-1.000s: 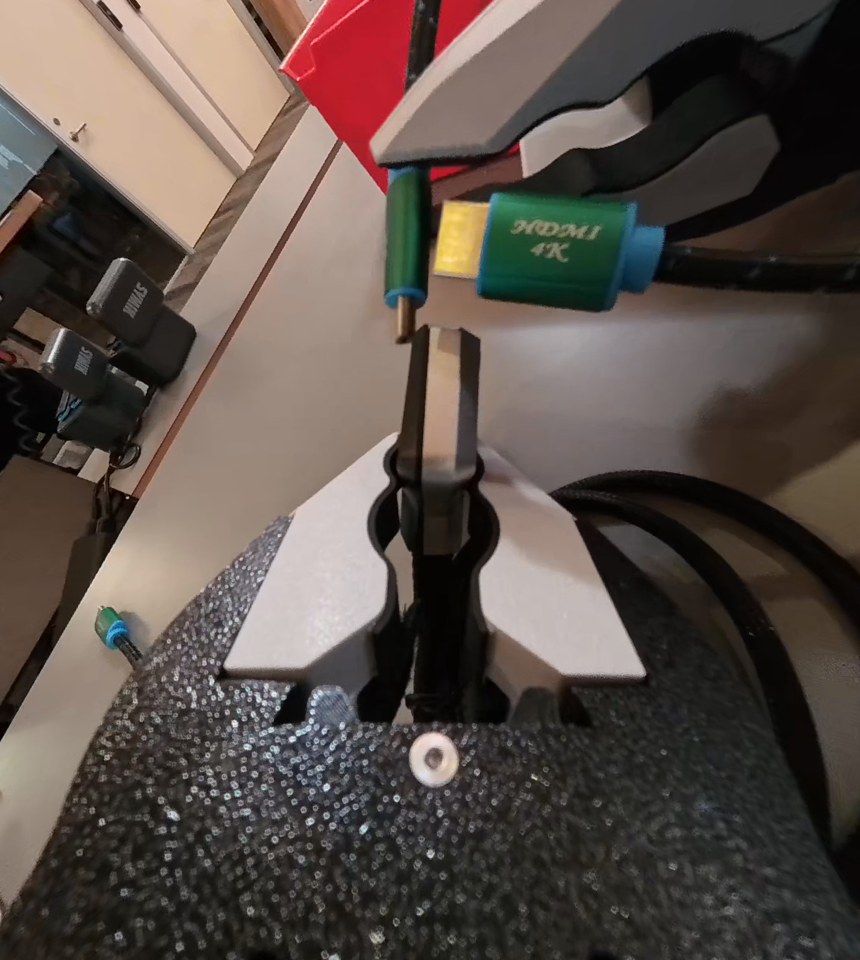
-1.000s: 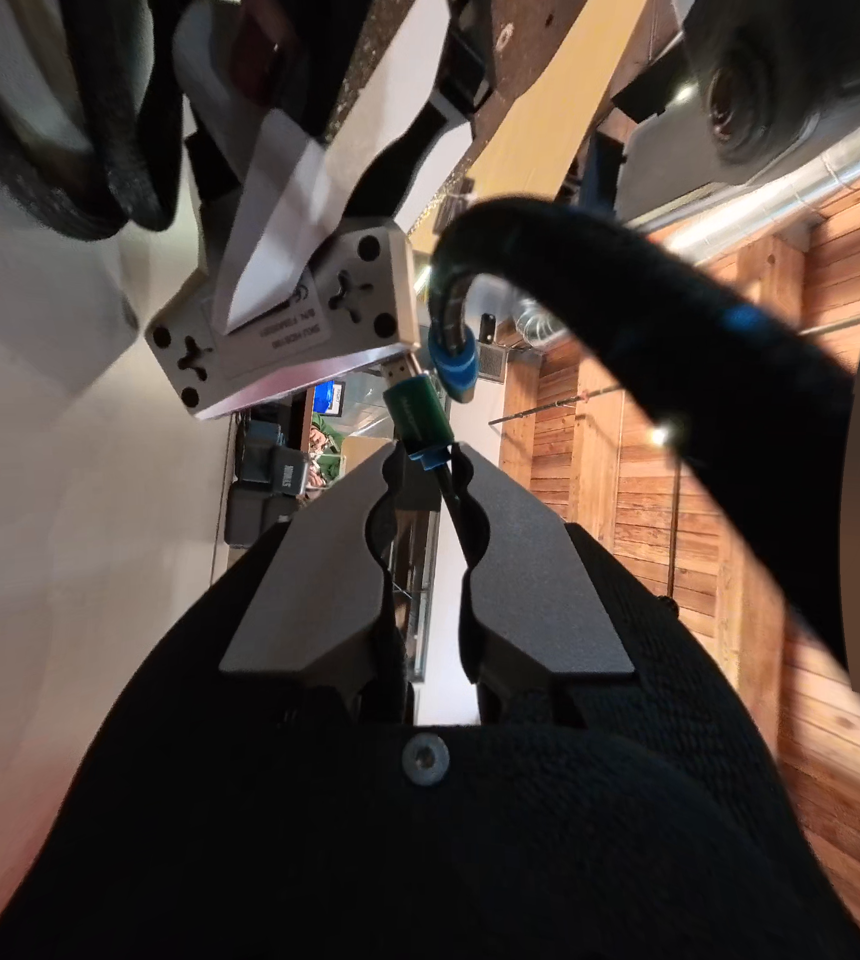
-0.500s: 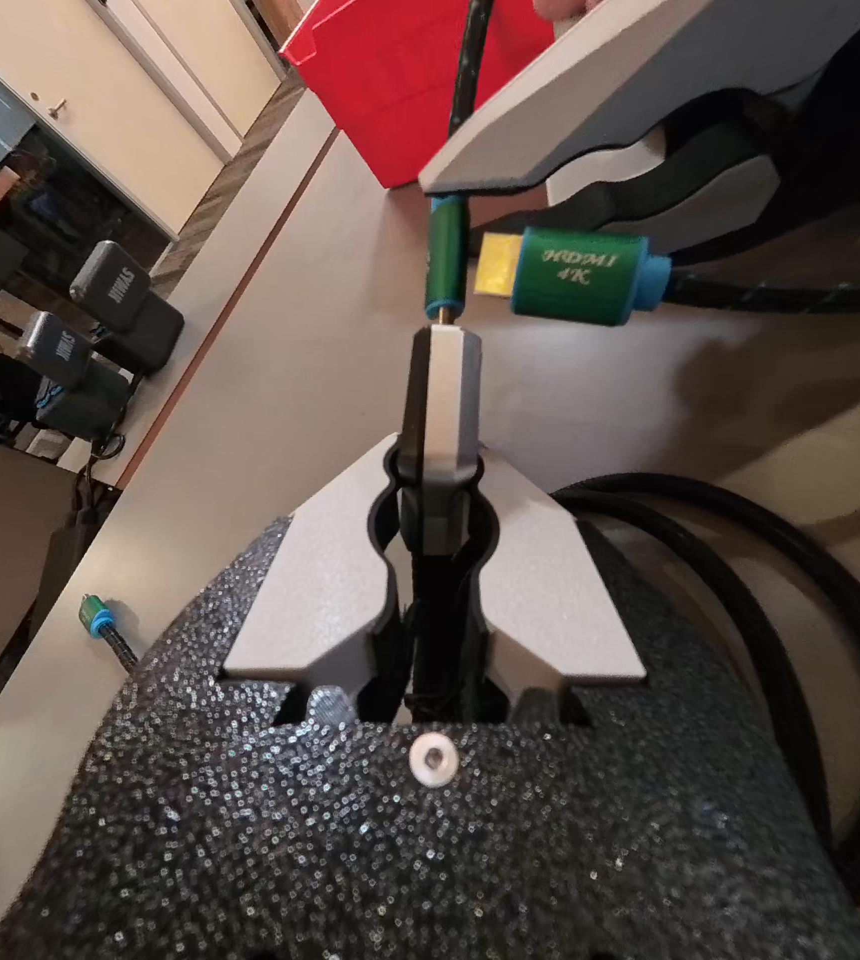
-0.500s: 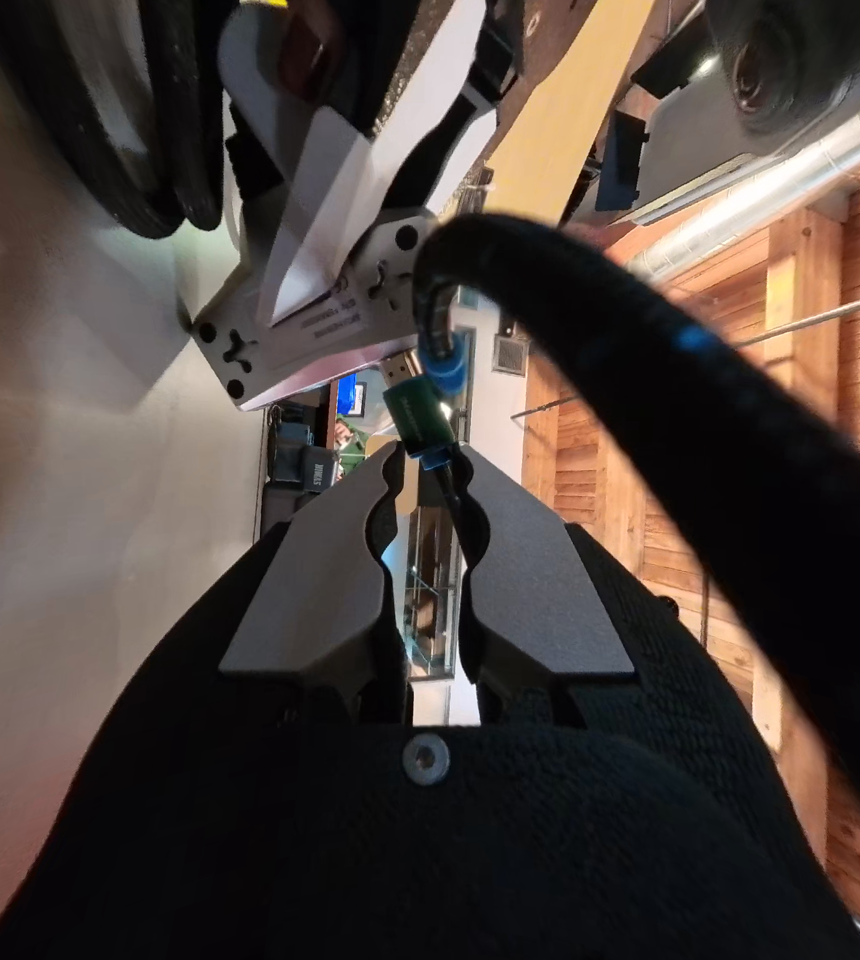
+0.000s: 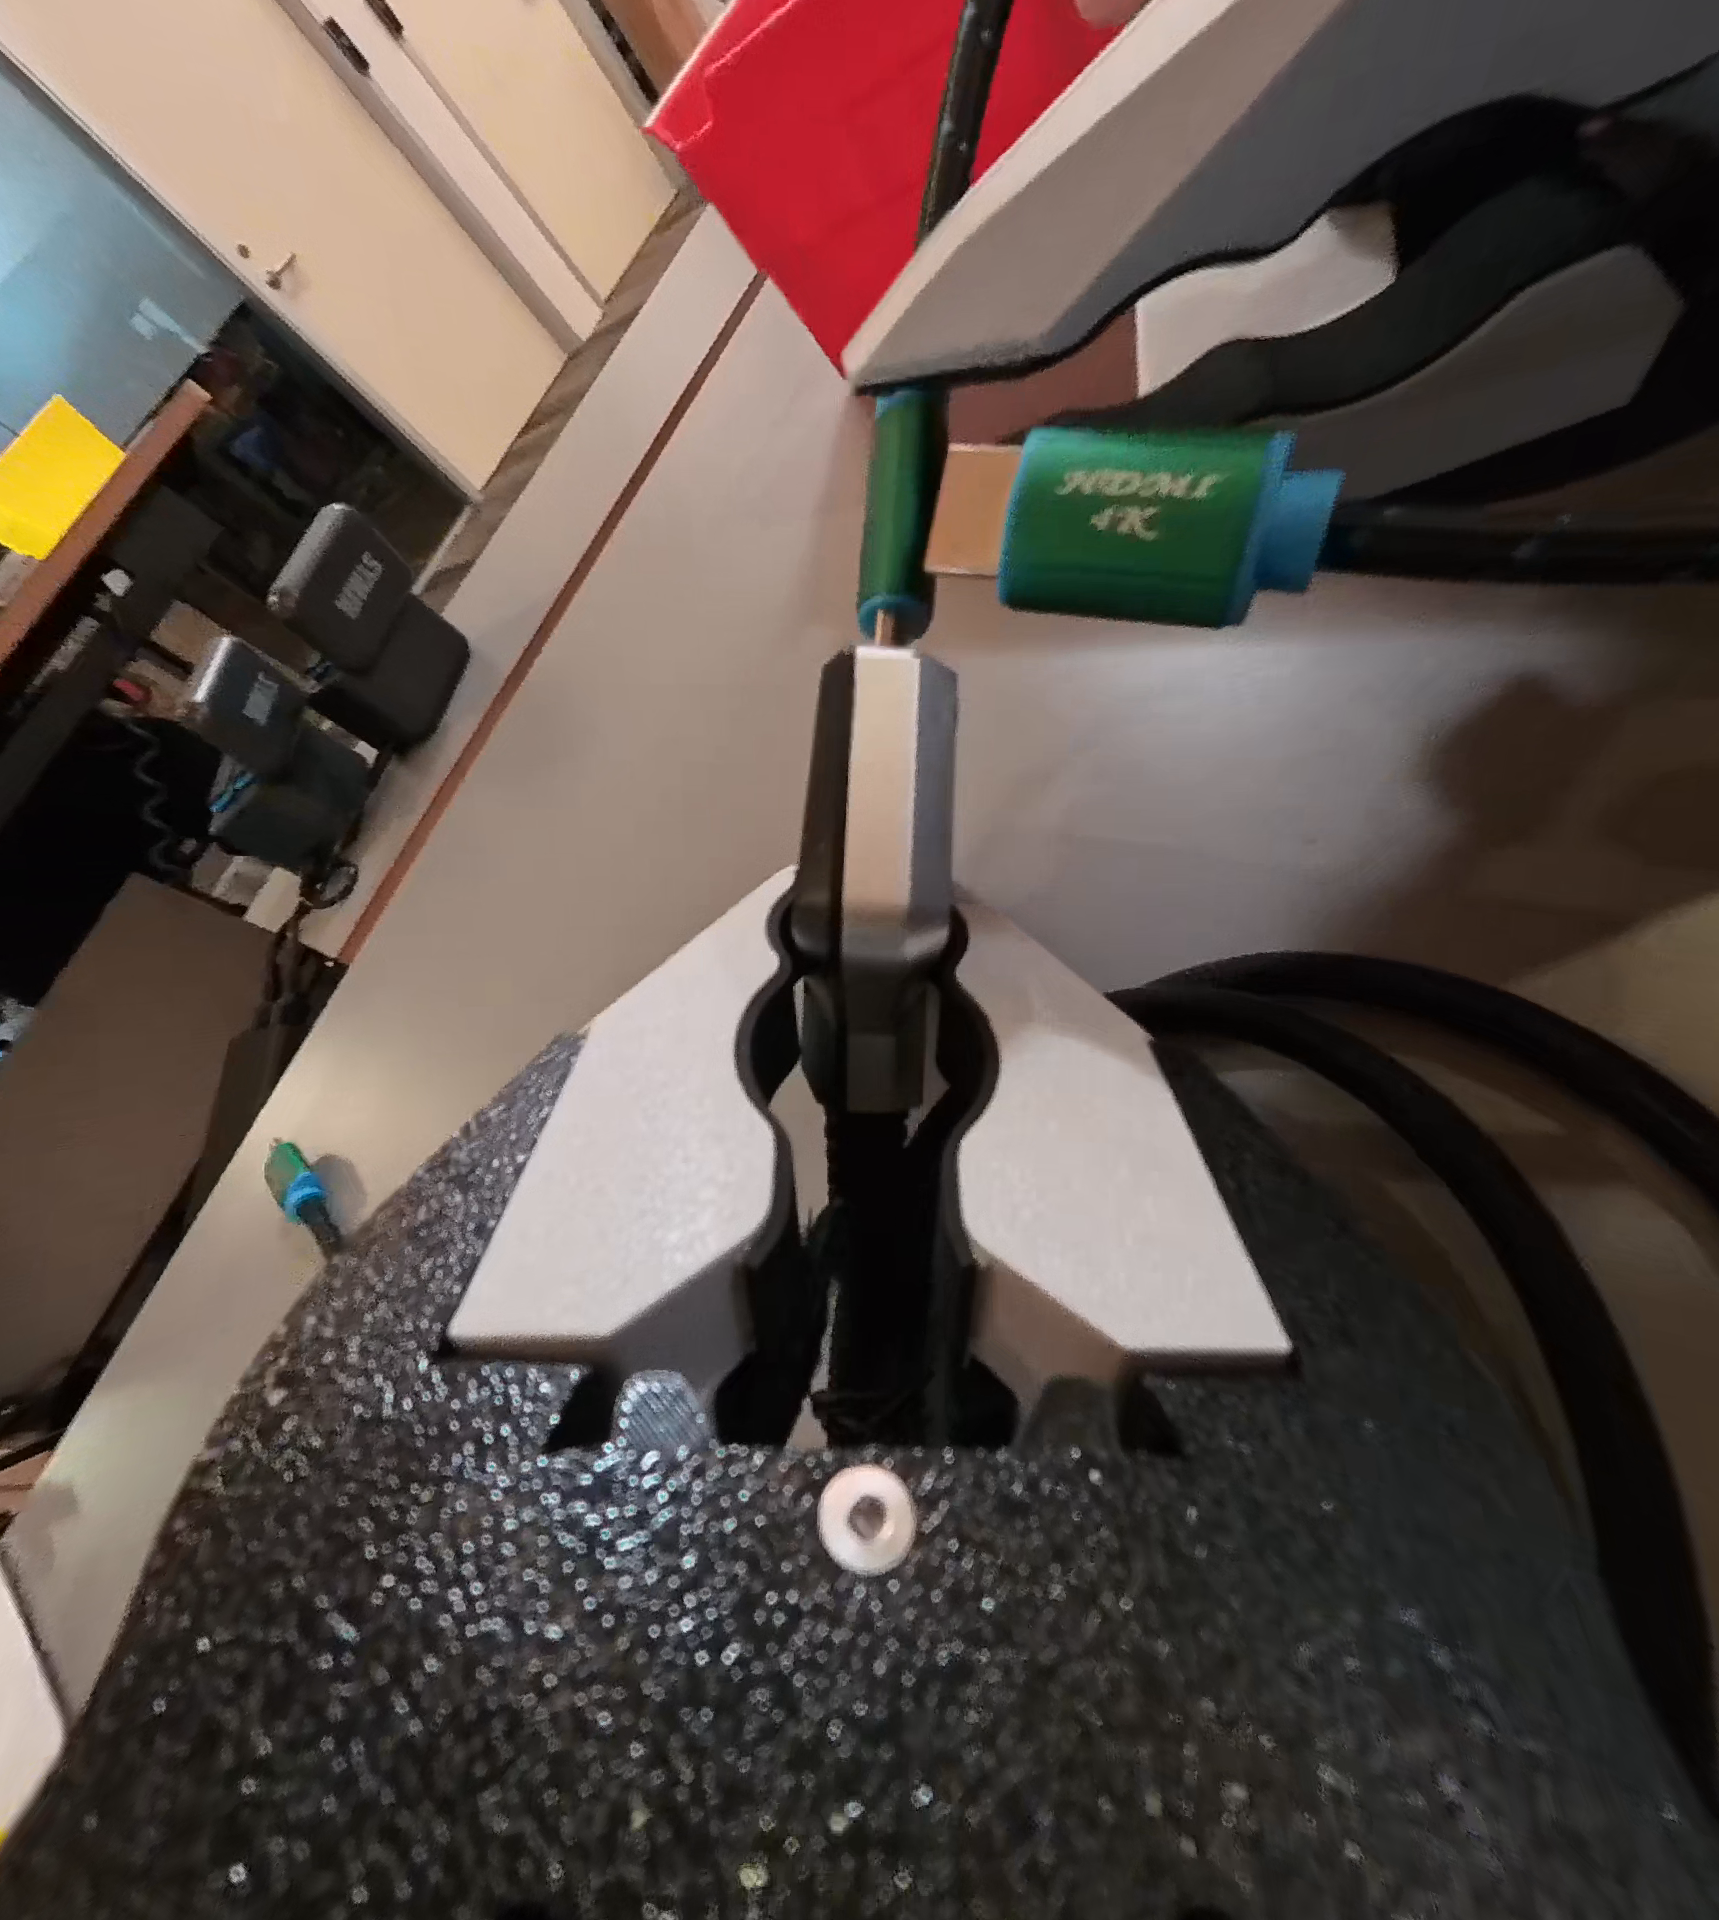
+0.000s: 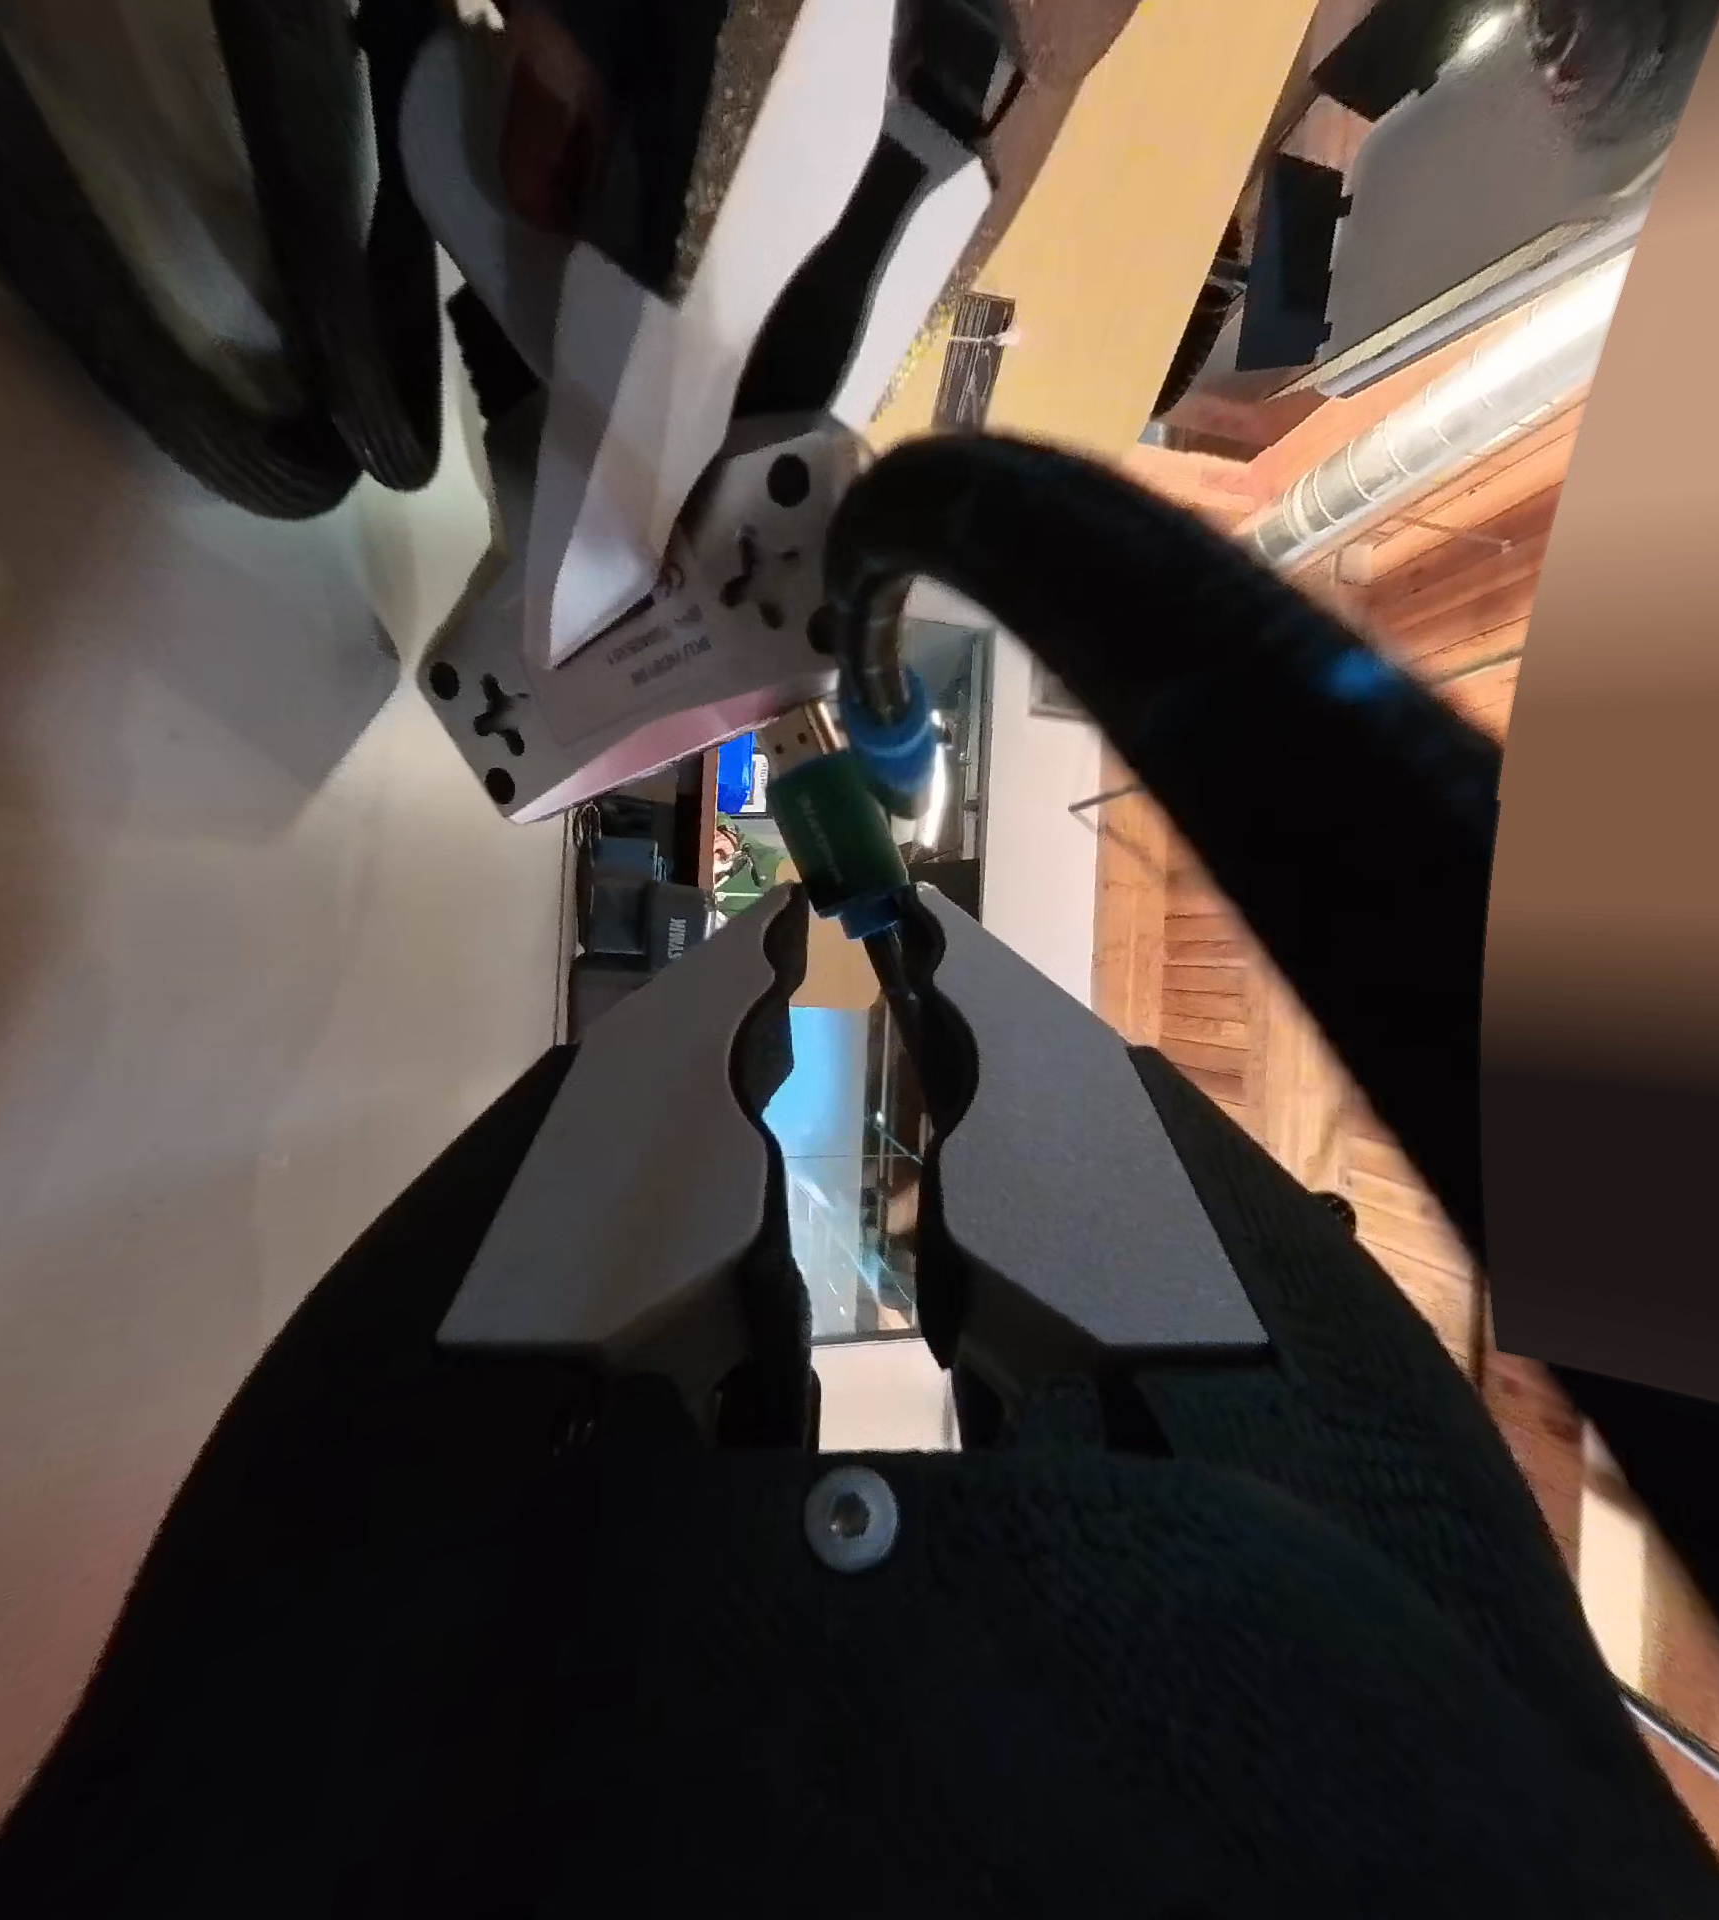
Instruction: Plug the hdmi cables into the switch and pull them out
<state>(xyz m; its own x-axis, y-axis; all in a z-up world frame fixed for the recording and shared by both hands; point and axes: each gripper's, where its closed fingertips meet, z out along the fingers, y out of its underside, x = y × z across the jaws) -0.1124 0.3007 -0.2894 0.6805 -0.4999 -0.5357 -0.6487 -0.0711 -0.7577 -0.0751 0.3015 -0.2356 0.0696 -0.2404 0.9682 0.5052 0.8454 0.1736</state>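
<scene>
A pale table (image 5: 689,727) runs under both views, with a red bin (image 5: 813,156) at its far end and loops of thick black cable (image 5: 1457,1143) lying to the right. The left gripper (image 5: 870,925) is clamped edge-on around the silver switch (image 5: 891,790), holding it up off the table. The switch's underside (image 6: 626,686) carries a white label with printed lines, not repeated here. The right gripper (image 6: 850,904) stands with its jaws narrow, pinching the cable just behind a green HDMI plug (image 6: 834,831) with a blue collar; the plug's gold tip meets the switch's edge, though how deep it sits is hard to judge. A second green plug (image 5: 1135,535), bearing pale lettering on its shell, hangs unplugged just beside the switch's top. A third small green plug (image 5: 294,1190) lies near the table's left edge.
</scene>
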